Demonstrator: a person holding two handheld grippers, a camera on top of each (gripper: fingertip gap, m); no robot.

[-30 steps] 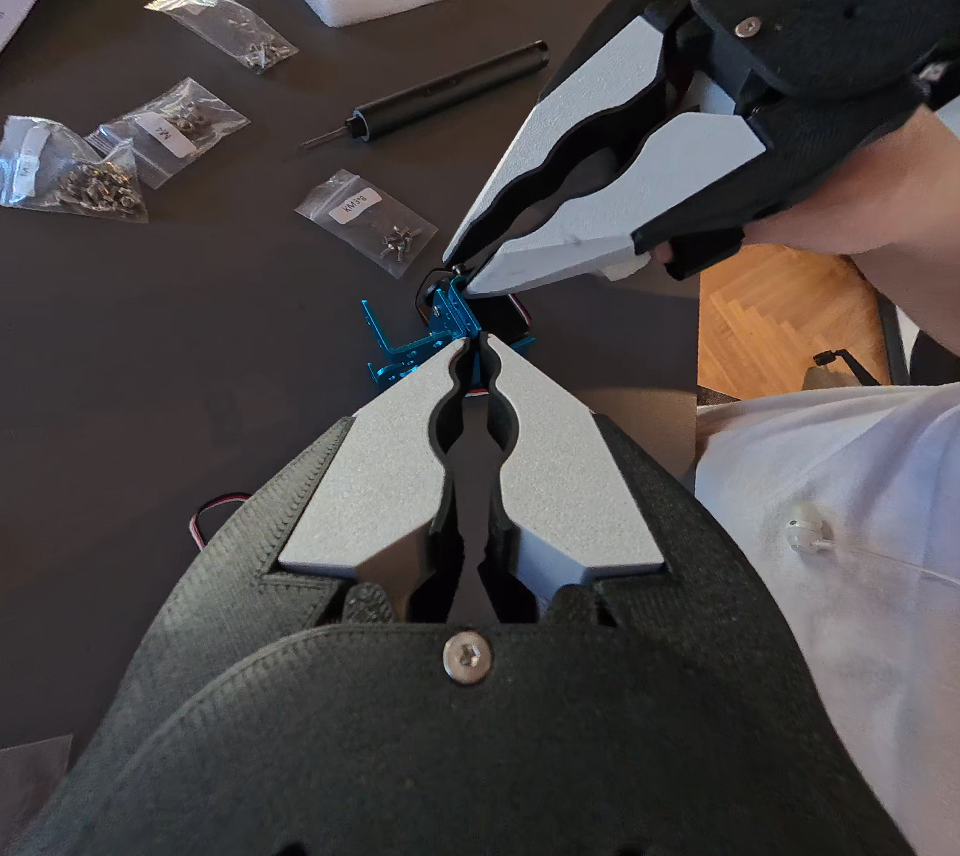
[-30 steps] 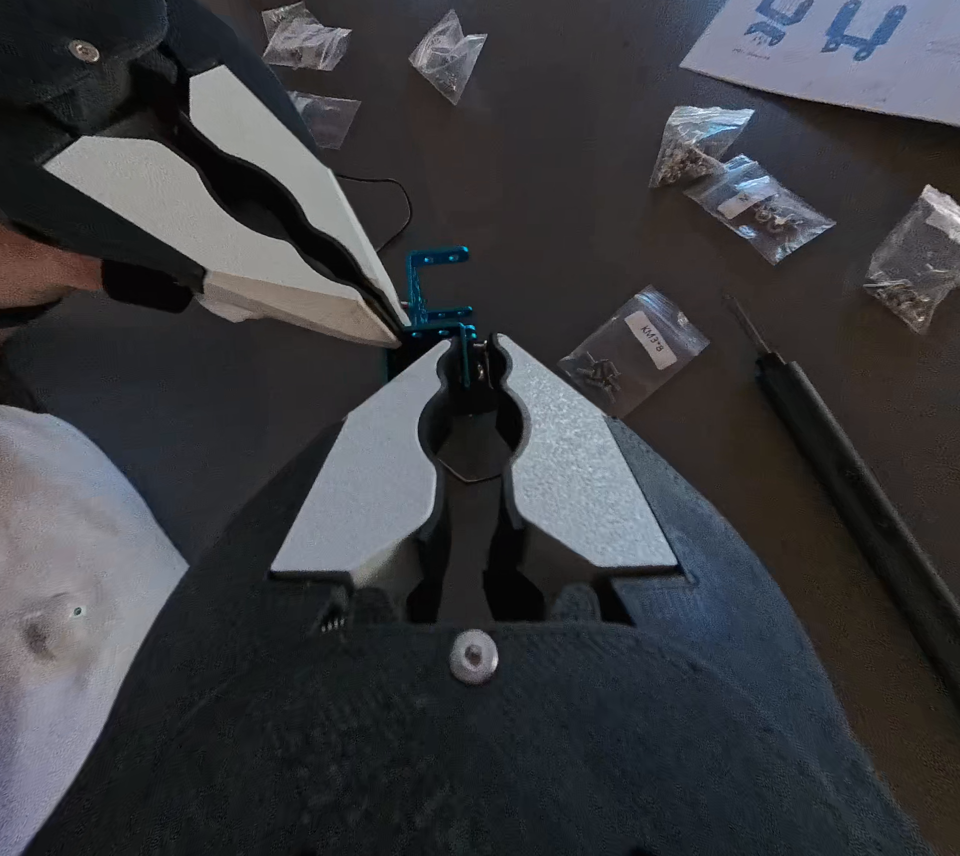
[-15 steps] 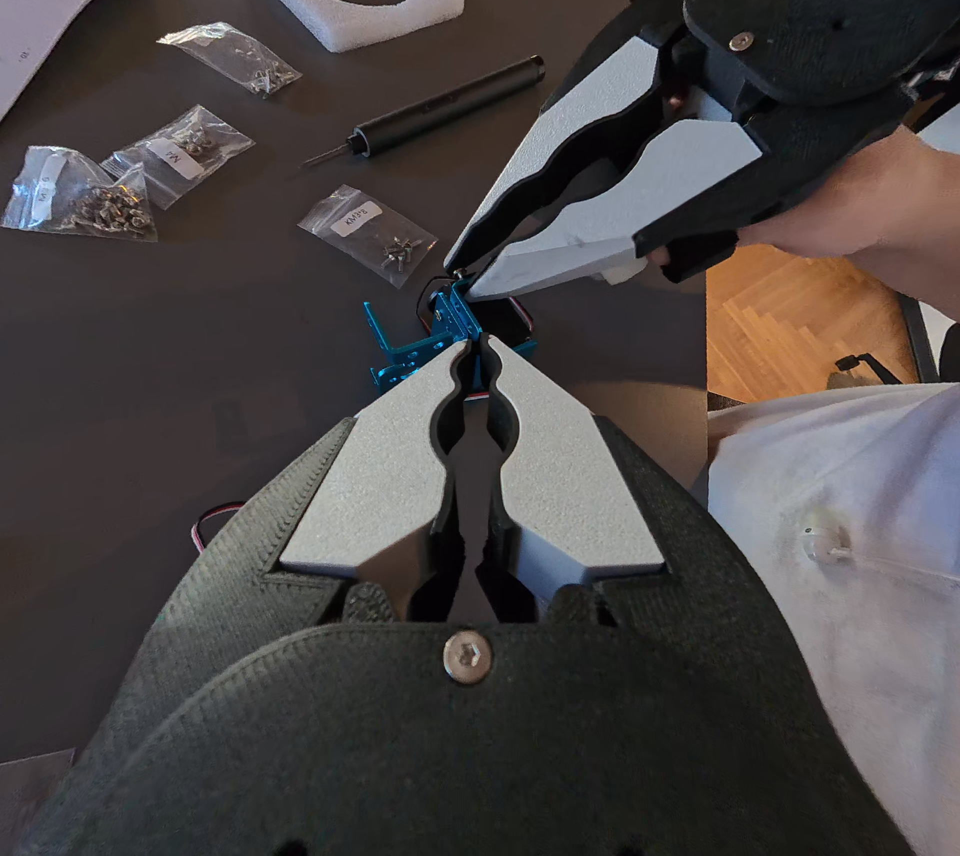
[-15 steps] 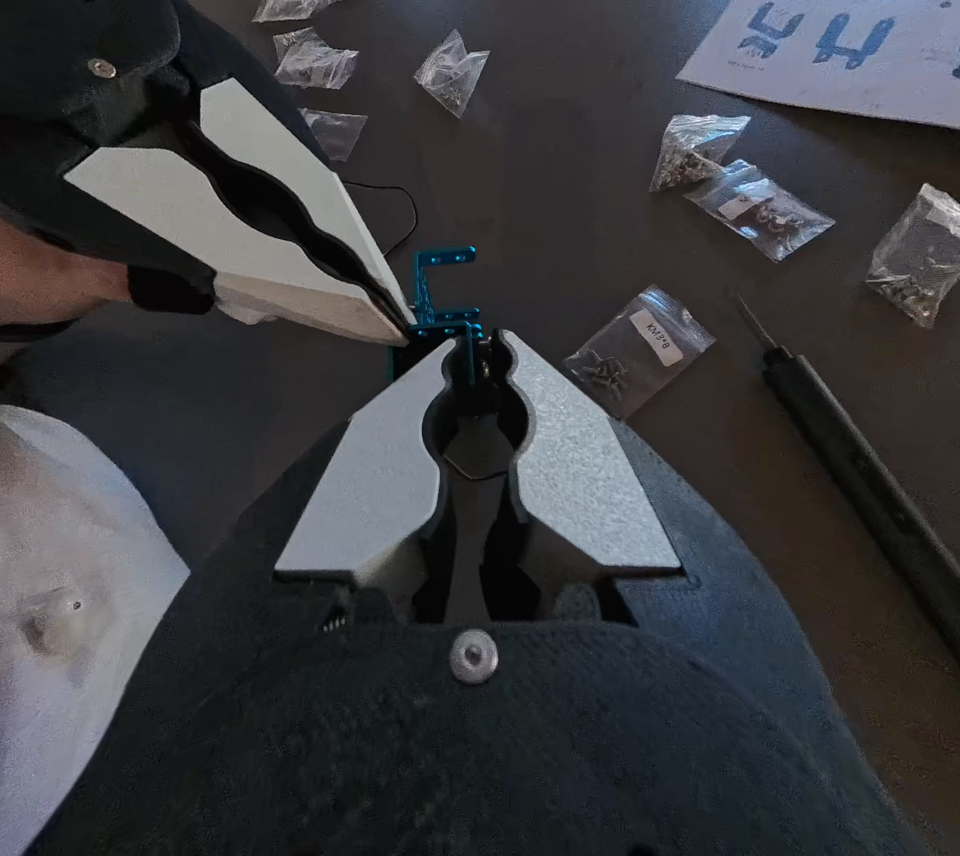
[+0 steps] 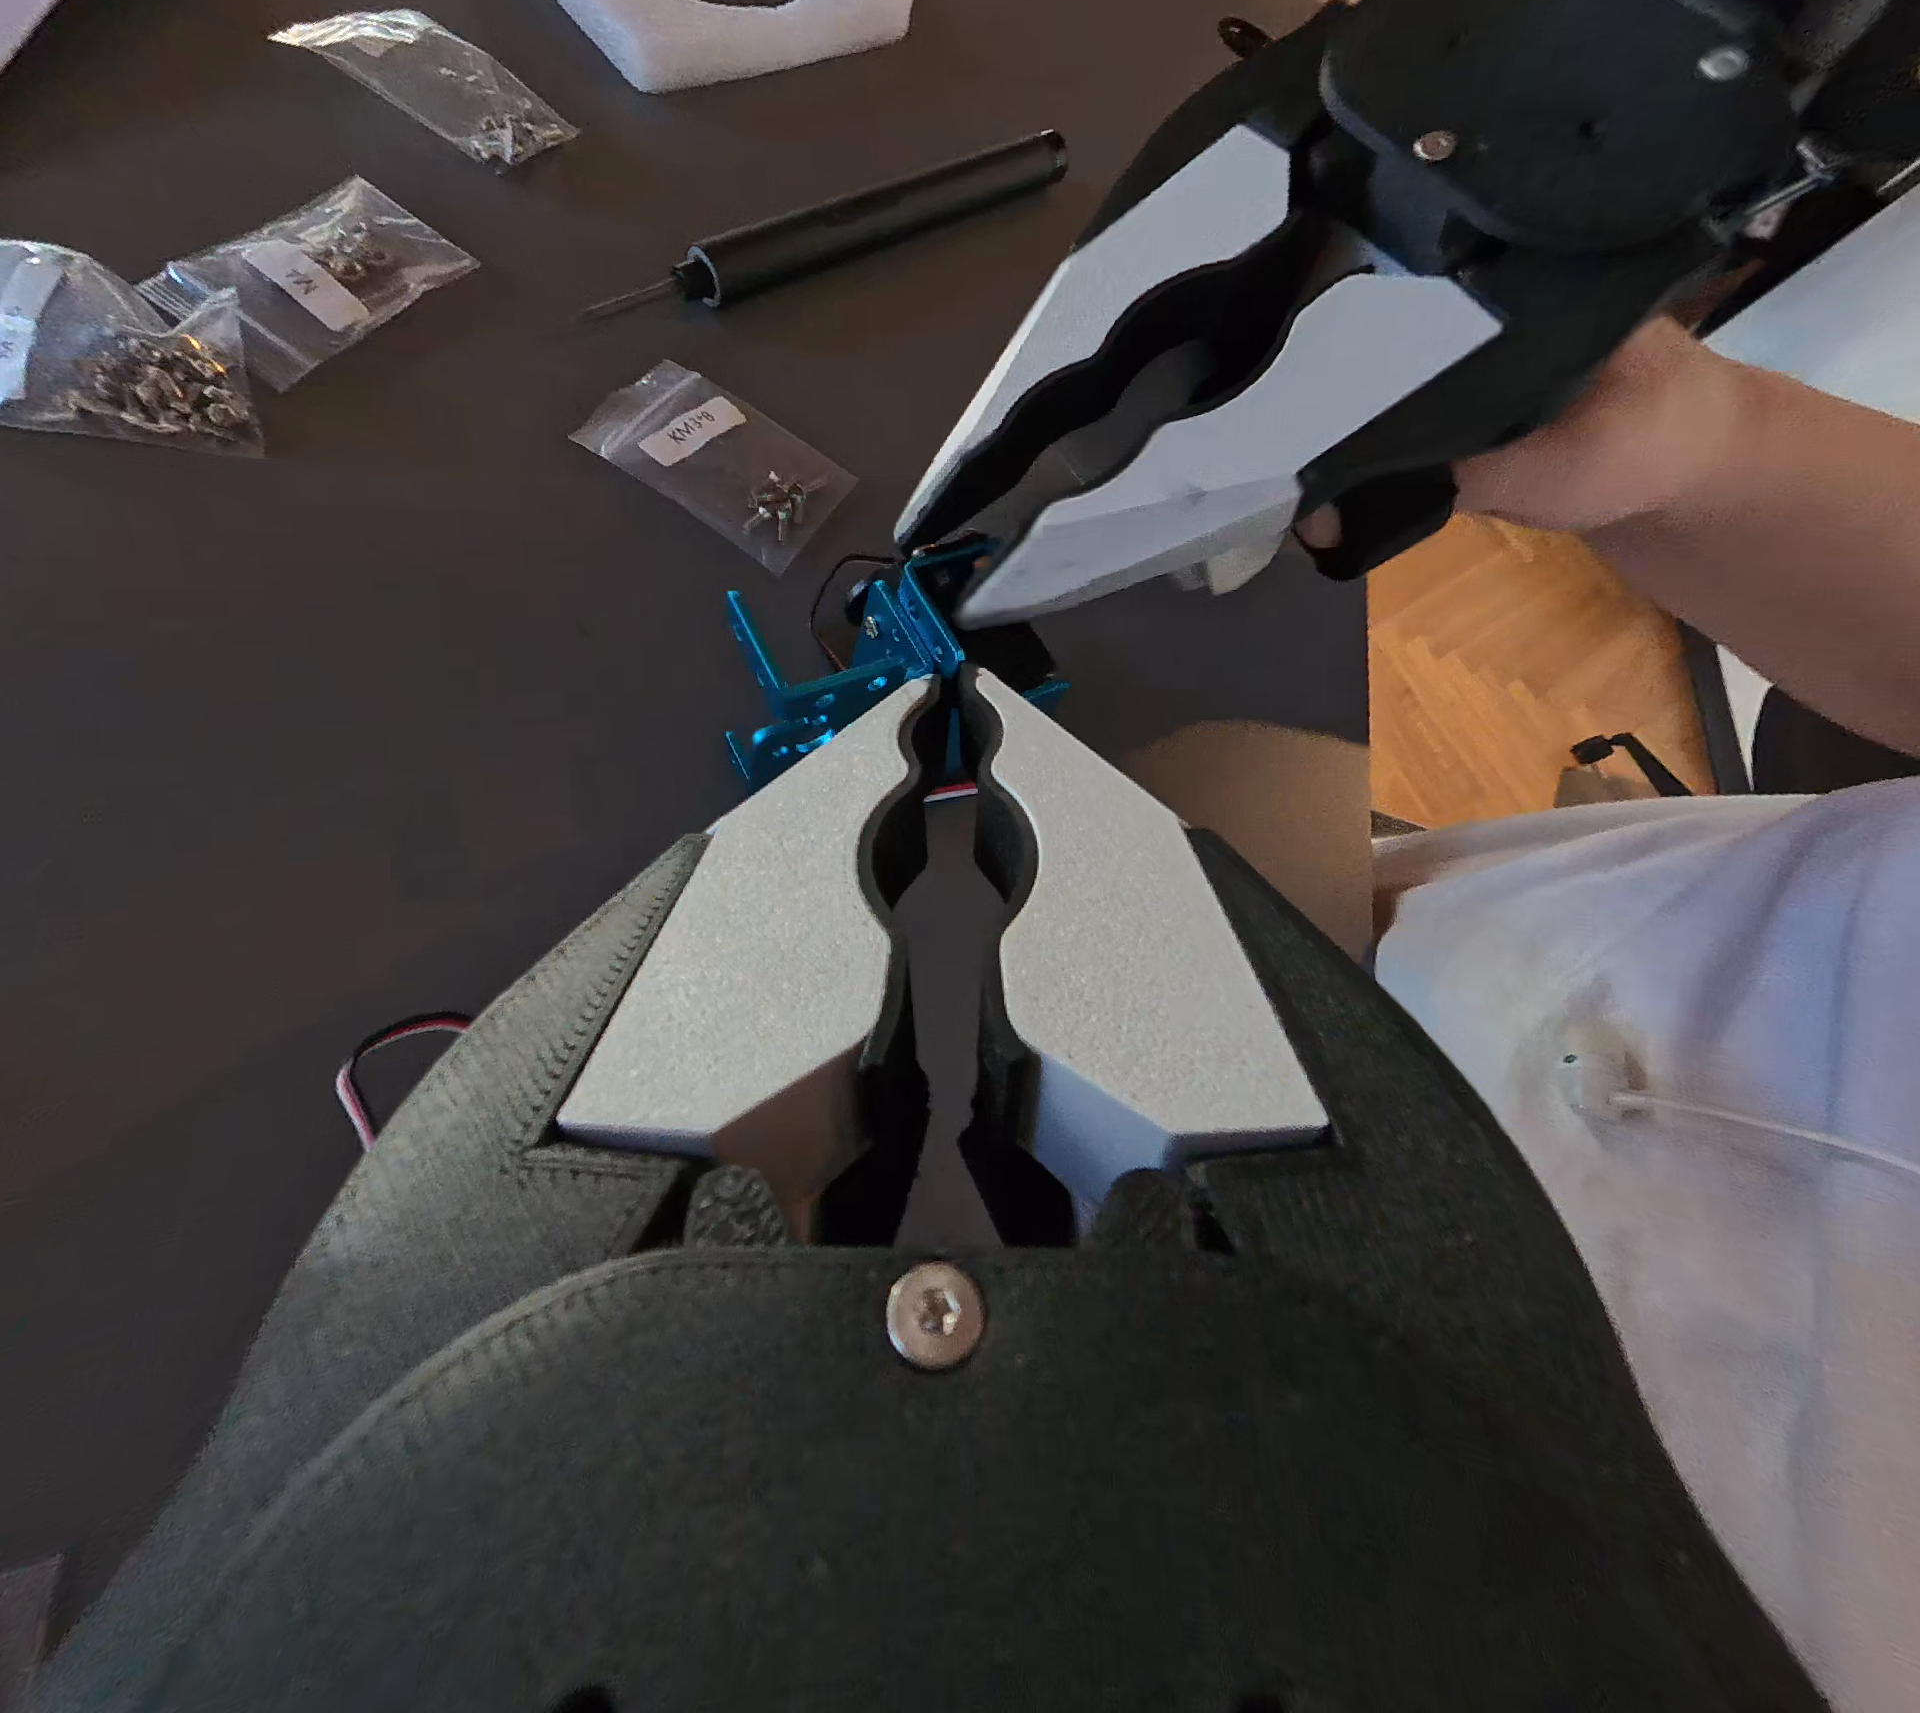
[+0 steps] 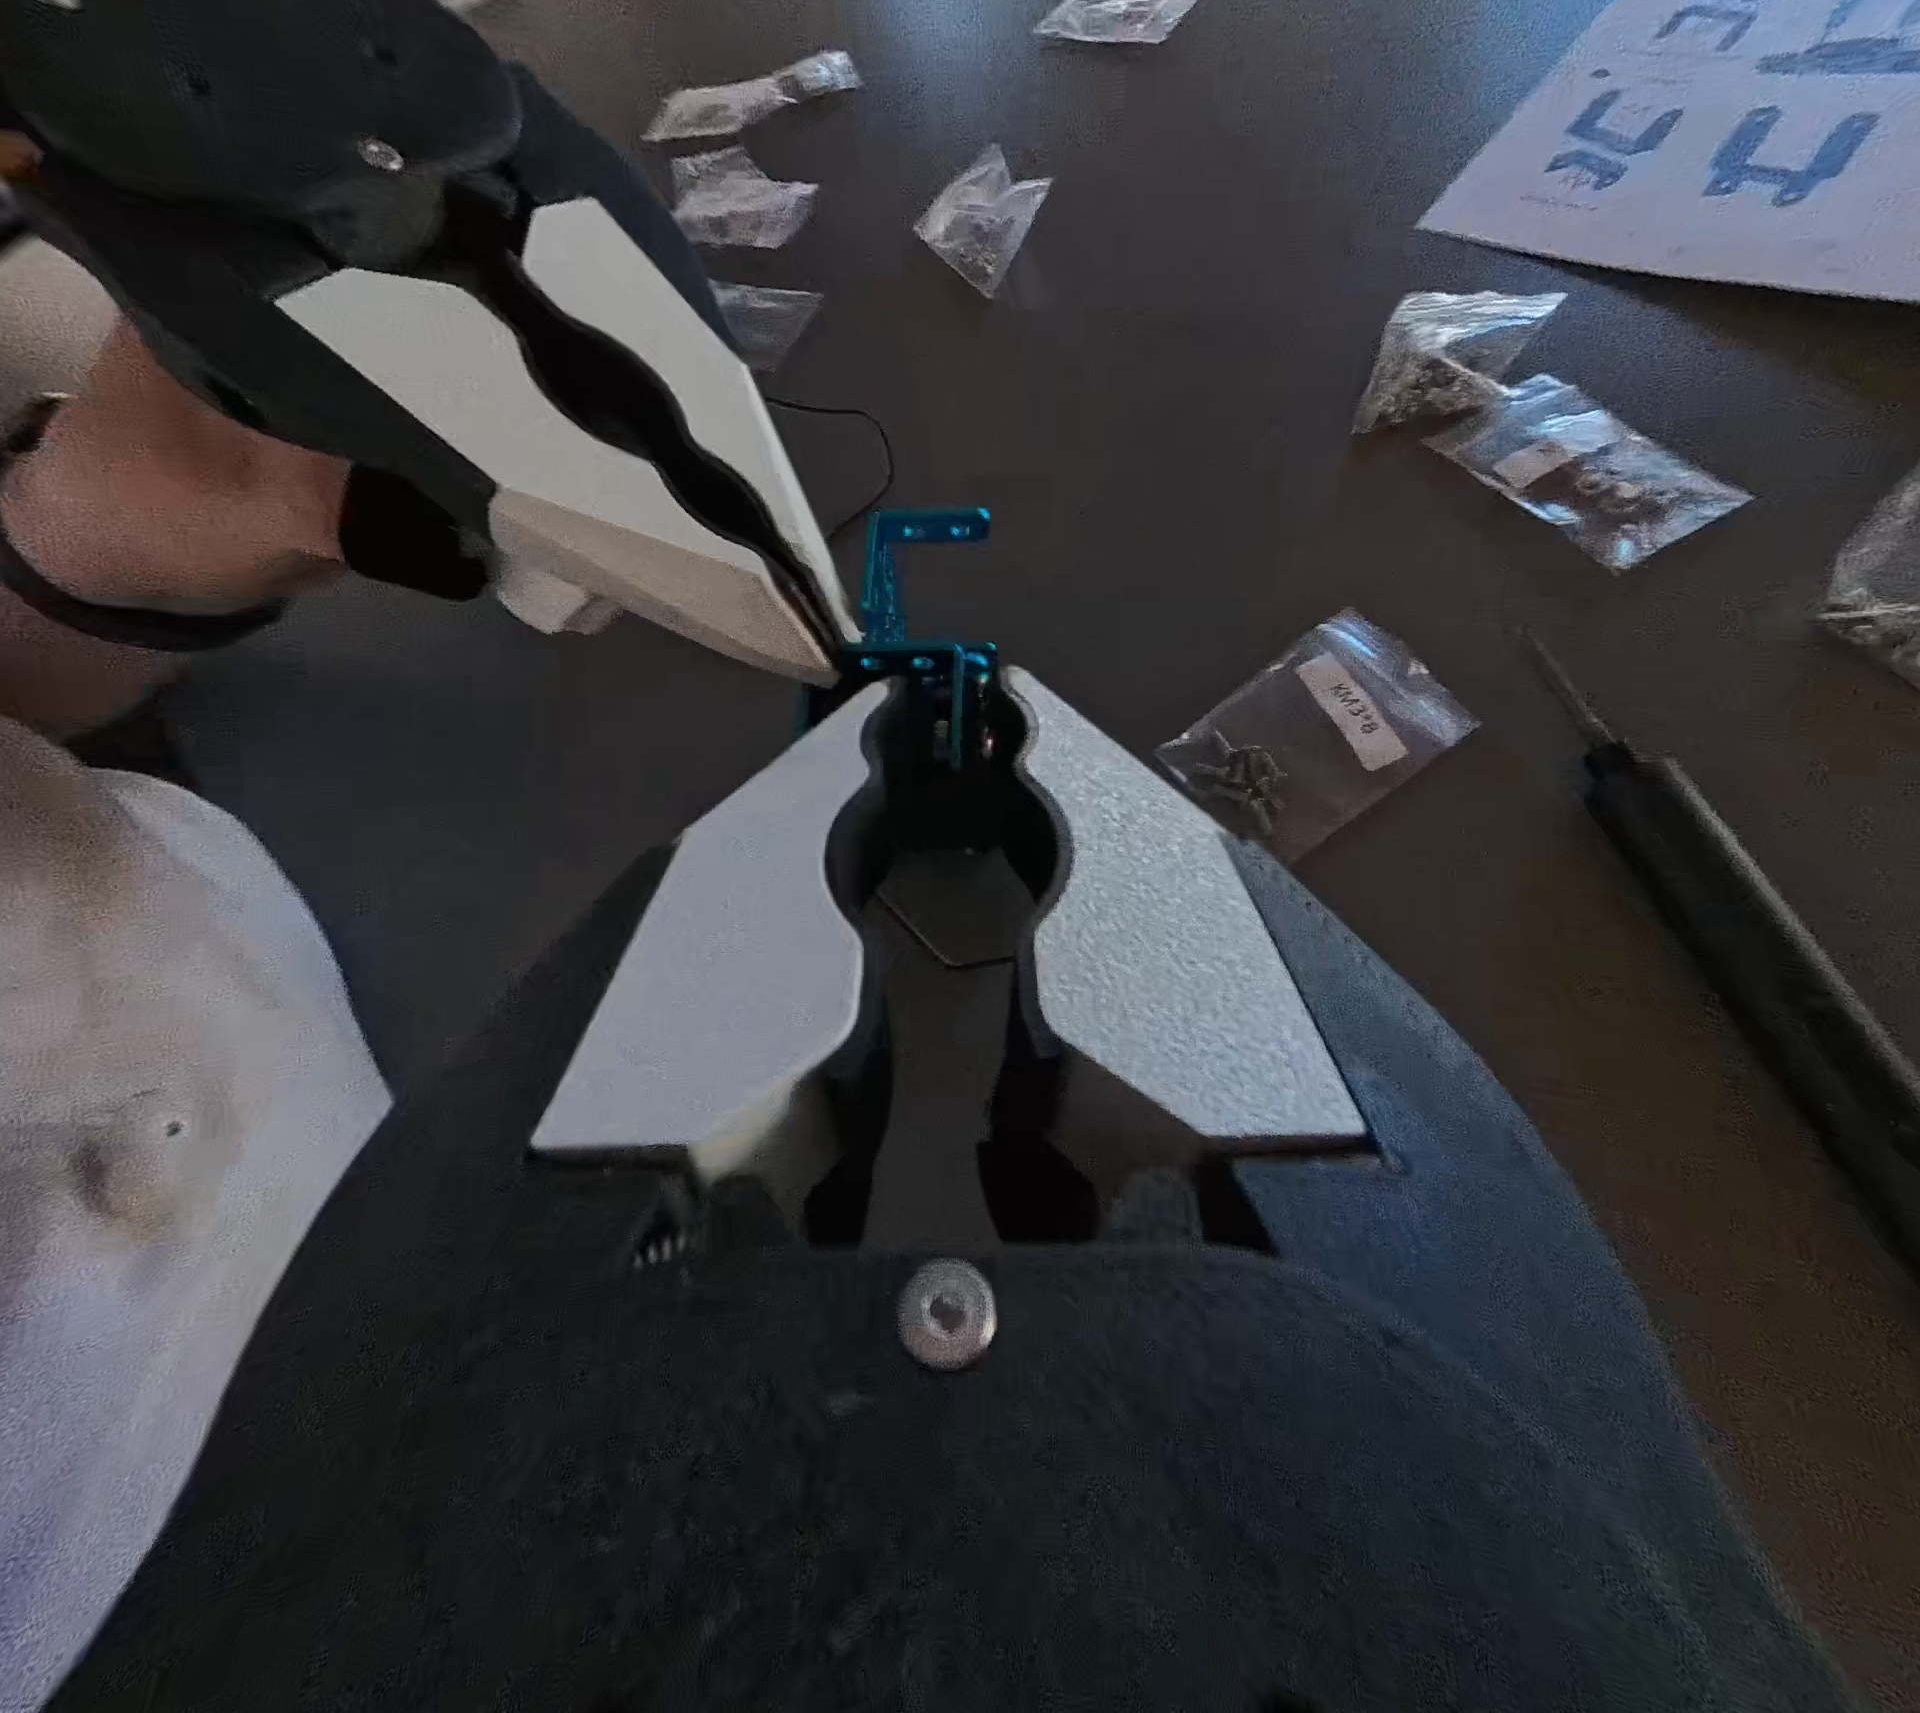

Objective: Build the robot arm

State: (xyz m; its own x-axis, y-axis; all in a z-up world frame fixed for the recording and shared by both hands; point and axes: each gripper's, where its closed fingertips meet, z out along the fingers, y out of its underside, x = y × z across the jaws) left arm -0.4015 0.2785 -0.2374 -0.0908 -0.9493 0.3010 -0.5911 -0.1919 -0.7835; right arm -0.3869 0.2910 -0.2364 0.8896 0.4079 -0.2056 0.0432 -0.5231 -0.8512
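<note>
Together, left claw (image 5: 948,689) and right claw (image 6: 943,695) each clench the blue bracket assembly (image 5: 831,687) above the dark table (image 5: 312,728).

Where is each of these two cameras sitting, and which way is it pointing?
Left wrist view: on the left gripper, looking forward and down at the dark table; a forearm and white shirt show.
Right wrist view: on the right gripper, facing the table from the opposite side; a hand and shirt show.
Both share the blue bracket, which both grippers pinch, plus the black screwdriver and screw bags.
</note>
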